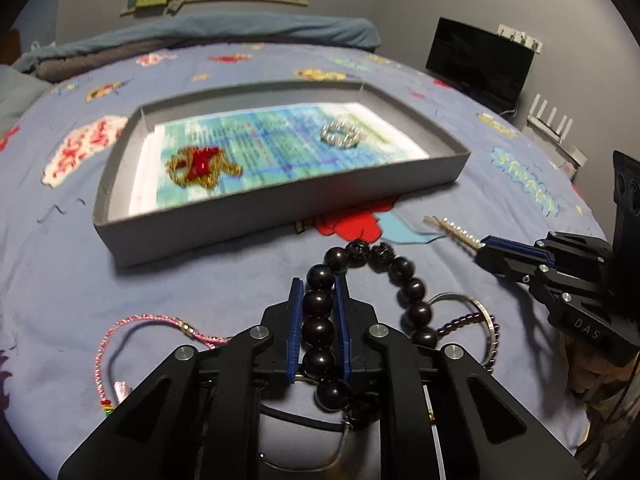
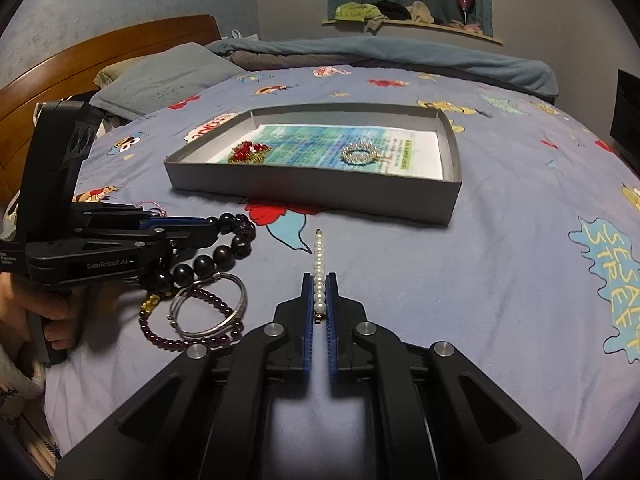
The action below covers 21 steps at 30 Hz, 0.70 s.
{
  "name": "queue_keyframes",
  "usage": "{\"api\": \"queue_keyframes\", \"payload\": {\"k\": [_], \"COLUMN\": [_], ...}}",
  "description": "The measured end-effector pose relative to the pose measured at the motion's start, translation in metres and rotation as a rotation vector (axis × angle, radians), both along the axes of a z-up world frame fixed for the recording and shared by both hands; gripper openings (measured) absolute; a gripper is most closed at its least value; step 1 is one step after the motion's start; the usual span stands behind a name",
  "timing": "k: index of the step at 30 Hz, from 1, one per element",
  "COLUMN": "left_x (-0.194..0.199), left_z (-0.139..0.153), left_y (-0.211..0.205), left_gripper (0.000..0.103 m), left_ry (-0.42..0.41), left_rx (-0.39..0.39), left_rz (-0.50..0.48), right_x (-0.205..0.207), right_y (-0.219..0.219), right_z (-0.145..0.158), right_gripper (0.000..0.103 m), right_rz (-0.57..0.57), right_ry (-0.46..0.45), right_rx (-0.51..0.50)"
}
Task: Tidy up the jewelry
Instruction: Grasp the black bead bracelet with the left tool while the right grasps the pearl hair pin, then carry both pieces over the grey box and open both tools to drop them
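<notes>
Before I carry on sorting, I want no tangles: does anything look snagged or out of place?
Possibly. The dark bead bracelet in the left gripper lies against the silver bangle and purple bead strand, so lifting may drag them. The pink cord bracelet sits apart. The right gripper holds the pearl strand cleanly.

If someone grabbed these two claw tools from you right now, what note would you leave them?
Left claw: shut on the dark bead bracelet.
Right claw: shut on the pearl strand.
Done: red-and-gold piece and silver beaded ring lie in the grey box.
Left: box both held pieces, then the silver bangle, purple bead string and pink cord on the bedspread.
</notes>
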<state>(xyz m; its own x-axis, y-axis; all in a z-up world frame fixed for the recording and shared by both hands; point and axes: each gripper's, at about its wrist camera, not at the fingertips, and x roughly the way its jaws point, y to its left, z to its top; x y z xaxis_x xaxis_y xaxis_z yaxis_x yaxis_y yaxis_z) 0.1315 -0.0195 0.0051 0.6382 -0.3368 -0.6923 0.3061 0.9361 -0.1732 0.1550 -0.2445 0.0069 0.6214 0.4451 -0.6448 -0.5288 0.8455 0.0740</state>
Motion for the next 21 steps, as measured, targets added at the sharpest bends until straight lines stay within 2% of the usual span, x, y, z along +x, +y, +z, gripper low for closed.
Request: {"api": "queue_keyframes", "payload": {"k": [10,21], "left_x": [-0.010,-0.008], "left_z": [0.045,0.070], "left_y": [0.009,0.009], "left_gripper": [0.015,0.015], "left_ry": [-0.109,-0.180], "left_rx": [-0.174,-0.232], "left_rz": [-0.015,-0.007], "right_x": [0.000,0.014], "right_y": [-0.003,-0.002], "right_z": [0.021,0.039], "right_gripper": [0.006,0.006], "right_rz": [-0.001,-0.005], "right_ry": [-0.023,-0.046], "right_rx": [0.057,0.079]}}
